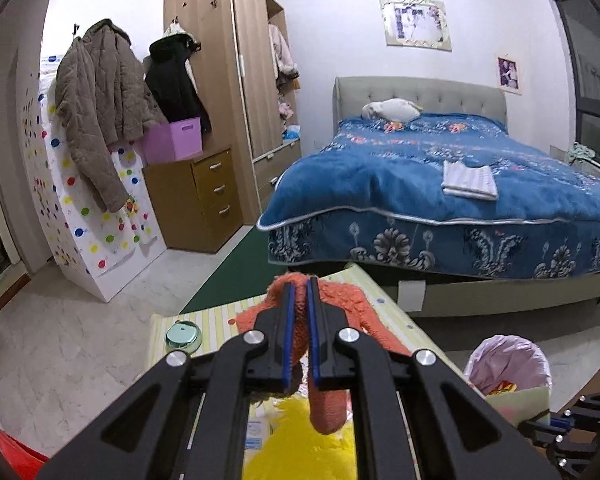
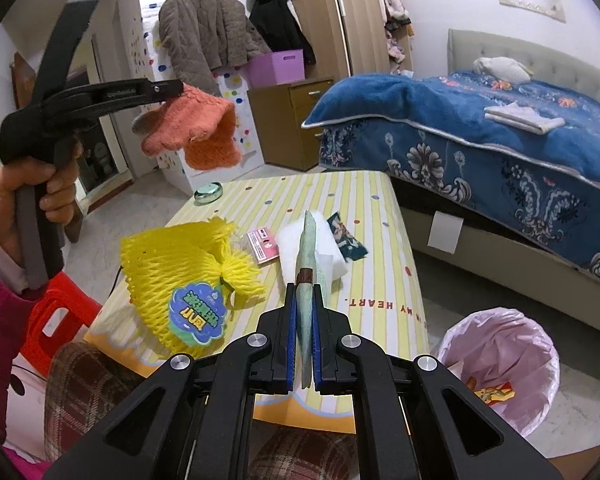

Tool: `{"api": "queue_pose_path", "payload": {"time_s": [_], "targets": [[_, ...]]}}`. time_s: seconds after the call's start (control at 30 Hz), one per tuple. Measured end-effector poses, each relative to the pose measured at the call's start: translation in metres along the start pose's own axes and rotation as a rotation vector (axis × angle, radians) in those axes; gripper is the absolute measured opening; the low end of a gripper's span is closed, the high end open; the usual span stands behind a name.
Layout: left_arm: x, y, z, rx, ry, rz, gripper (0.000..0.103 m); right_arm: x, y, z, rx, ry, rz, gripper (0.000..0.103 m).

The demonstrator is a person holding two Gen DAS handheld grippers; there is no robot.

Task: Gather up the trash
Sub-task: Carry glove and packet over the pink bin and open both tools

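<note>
My left gripper (image 1: pixel 300 284) is shut on an orange foam fruit net (image 1: pixel 340 308) and holds it in the air above the striped table (image 1: pixel 220 316). The right wrist view shows that net (image 2: pixel 198 128) hanging from the left gripper (image 2: pixel 176 88) high at the left. My right gripper (image 2: pixel 305 290) is shut on a flat pale-green wrapper (image 2: pixel 306 280), held edge-on over the table (image 2: pixel 380 280). On the table lie a yellow foam net with a blue label (image 2: pixel 180 280), a pink packet (image 2: pixel 263 245), a white tissue (image 2: pixel 324 256) and a dark wrapper (image 2: pixel 348 238).
A bin lined with a pink bag (image 2: pixel 500 364) stands on the floor right of the table and holds some wrappers; it also shows in the left wrist view (image 1: pixel 508 364). A green round dish (image 2: pixel 208 193) sits at the table's far corner. A bed (image 2: pixel 500 128) is beyond, a red stool (image 2: pixel 56 320) at left.
</note>
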State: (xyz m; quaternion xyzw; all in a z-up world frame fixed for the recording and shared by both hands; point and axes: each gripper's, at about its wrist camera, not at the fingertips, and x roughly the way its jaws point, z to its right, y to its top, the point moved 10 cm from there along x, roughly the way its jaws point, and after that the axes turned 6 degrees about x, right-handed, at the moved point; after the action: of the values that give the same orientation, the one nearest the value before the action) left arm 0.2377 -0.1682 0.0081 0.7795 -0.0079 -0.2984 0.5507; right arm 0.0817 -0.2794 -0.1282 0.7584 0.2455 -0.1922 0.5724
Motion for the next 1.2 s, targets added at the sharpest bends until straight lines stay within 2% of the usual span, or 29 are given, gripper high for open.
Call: {"api": "queue_pose_path", "payload": {"time_s": [0.27,0.5,0.63,0.73,0.93,1.2], "targets": [[-0.045,-0.004,0.032,0.022,-0.067,0.046,0.004,-0.026,0.007,0.002,-0.011,-0.039,0.042,0.006],[-0.073,-0.034,0.076,0.033,-0.178,0.043,0.004,-0.051,-0.007,0.015,0.001,-0.093,0.05,0.006],[-0.083,-0.055,0.108,0.075,-0.217,0.041,0.004,-0.067,-0.017,0.028,0.022,-0.136,0.057,0.006],[-0.081,-0.071,0.14,0.13,-0.253,0.028,0.004,-0.078,-0.025,0.04,0.033,-0.171,0.056,0.006],[-0.069,-0.093,0.197,0.173,-0.349,-0.011,0.004,-0.1,-0.04,0.076,0.076,-0.261,0.067,0.006],[-0.037,-0.099,0.261,0.205,-0.439,-0.046,0.004,-0.108,-0.052,0.14,0.169,-0.364,0.067,0.006]]}}
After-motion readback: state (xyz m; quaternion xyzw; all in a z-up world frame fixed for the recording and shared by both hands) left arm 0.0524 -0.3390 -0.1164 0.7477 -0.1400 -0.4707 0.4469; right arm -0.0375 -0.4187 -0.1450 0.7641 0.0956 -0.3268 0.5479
